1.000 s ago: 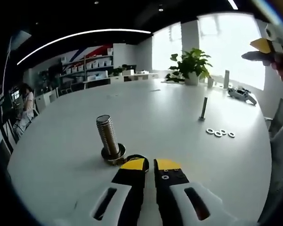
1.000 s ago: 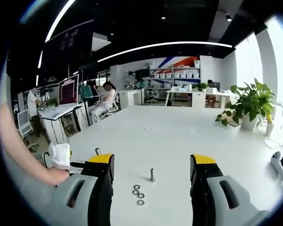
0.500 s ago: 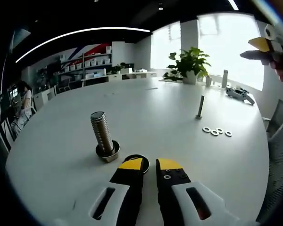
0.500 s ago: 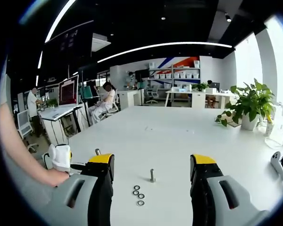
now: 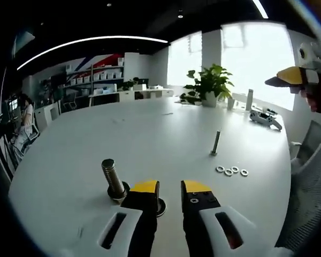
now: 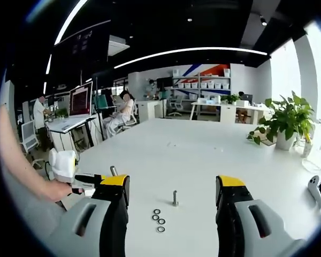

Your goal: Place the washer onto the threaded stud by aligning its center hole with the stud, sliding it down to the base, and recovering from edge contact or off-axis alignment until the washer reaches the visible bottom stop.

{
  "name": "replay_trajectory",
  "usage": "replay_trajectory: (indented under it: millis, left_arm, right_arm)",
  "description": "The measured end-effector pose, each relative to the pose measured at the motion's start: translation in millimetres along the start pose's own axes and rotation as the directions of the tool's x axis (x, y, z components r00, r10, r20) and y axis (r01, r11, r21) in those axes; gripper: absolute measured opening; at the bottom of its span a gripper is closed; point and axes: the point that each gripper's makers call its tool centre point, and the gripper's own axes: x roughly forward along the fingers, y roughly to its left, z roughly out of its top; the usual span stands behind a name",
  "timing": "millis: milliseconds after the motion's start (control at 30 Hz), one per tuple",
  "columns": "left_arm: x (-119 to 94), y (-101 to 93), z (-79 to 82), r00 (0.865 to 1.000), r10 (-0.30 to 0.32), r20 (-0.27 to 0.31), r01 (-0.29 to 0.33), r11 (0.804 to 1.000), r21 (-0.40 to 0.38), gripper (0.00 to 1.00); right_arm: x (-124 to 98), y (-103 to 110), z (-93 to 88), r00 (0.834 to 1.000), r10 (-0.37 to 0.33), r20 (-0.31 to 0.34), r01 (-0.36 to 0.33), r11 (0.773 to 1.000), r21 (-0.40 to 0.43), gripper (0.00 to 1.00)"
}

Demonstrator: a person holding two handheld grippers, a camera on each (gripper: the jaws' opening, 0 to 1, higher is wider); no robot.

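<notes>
no legible writing. my left gripper [image 5: 169, 186], jaws nearly together, holds nothing — washer [image 5: 159, 205] lies beside the threaded stud [image 5: 113, 179], lower centre; i've pulled back. right gripper [image 6: 172, 186] spread, unchanged.

Bright window [image 5: 257, 59] glare, dark ceiling, curved light strip [image 6: 192, 51], fisheye-bent edges

1. Left gripper view: low over the white table [image 5: 150, 134], looking along its own fingers [image 5: 144, 187] toward the windows; large threaded stud [image 5: 112, 179] close, just left of the fingertips.
2. Right gripper view: higher and further back, facing the office shelves; small stud [image 6: 175, 197] and washers [image 6: 158, 220] lie between its fingers [image 6: 116, 184].
3. Shared: table, both studs, washers [image 5: 231, 171], potted plant [image 5: 207, 85].
</notes>
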Motion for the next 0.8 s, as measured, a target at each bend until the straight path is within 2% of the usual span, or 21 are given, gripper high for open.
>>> replay_trajectory:
  millis: [200, 267, 367, 467, 600, 800]
  left_arm:
    - [-15, 1.7, 34.3, 0.997, 0.011, 0.074, -0.01, 1.0, -0.006, 0.16]
    - [-15, 5.8, 41.3, 0.995, 0.005, 0.099, -0.004, 1.0, -0.009, 0.16]
    - [-26, 4.2, 63.5, 0.99, 0.002, 0.142, -0.002, 1.0, 0.0, 0.17]
    - [-40, -0.3, 79.2, 0.985, -0.004, 0.173, 0.003, 1.0, 0.003, 0.18]
    - [-61, -8.4, 93.3, 0.979, -0.013, 0.205, 0.013, 1.0, 0.005, 0.19]
    - [-88, -12.2, 109.7, 0.969, 0.013, 0.248, -0.012, 1.0, -0.006, 0.19]
  right_arm:
    - [0, 9, 0.1, 1.0, 0.022, -0.002, -0.022, 1.0, -0.022, 0.68]
    - [0, 11, 0.5, 1.0, 0.03, -0.001, -0.03, 0.999, -0.027, 0.68]
    - [0, 14, 0.0, 0.999, 0.041, -0.005, -0.041, 0.999, -0.036, 0.68]
    - [-1, 15, 0.7, 0.999, 0.046, -0.001, -0.046, 0.998, -0.041, 0.68]
    - [-1, 17, -0.8, 0.999, 0.054, -0.008, -0.054, 0.998, -0.043, 0.68]
    - [-1, 22, -1.8, 0.997, 0.072, -0.005, -0.072, 0.996, -0.044, 0.68]
